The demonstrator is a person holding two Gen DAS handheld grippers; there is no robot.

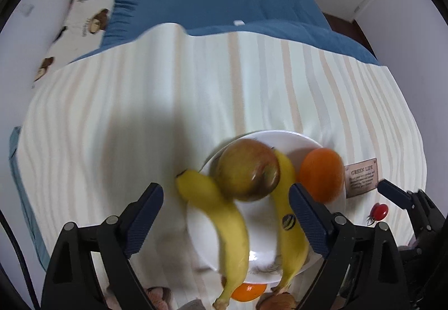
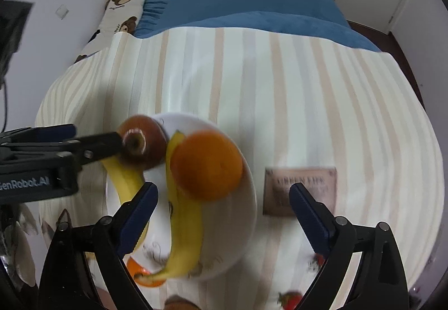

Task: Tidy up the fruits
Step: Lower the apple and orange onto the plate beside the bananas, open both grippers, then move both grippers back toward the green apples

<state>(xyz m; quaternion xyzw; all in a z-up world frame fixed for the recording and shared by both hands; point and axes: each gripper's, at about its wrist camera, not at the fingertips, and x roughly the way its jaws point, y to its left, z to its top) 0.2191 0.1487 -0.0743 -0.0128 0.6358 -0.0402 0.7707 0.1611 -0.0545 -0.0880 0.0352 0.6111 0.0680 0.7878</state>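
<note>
1. The left gripper (image 1: 226, 209) hangs above the round white ceramic plate (image 1: 263, 251), its dark blue padded jaws spread wide and gripping nothing; the fruit lies below and between them, untouched by the pads.
2. On the plate's left side a curved yellow banana (image 1: 221, 226) overhangs the rim, and a russet red-green apple (image 1: 249, 169) sits on top of it.
3. A second yellow banana with a dark sticker (image 1: 288, 228) lies to the apple's right, and a round orange (image 1: 322, 174) rests at the plate's right edge.
4. The right gripper (image 2: 224, 207) also stands wide open and empty over the plate.
5. Right of the plate lie a small tan card with printed text (image 2: 301, 191) and a red strawberry (image 1: 379, 211) on the striped cream cloth (image 1: 140, 113).
6. Another orange fruit (image 2: 141, 272) peeks from under the plate's near rim; blur makes it hard to tell whether it is on or off the plate.
7. Judged from this, four fruits are gathered; the strawberry, and probably that orange fruit, remain.
</note>
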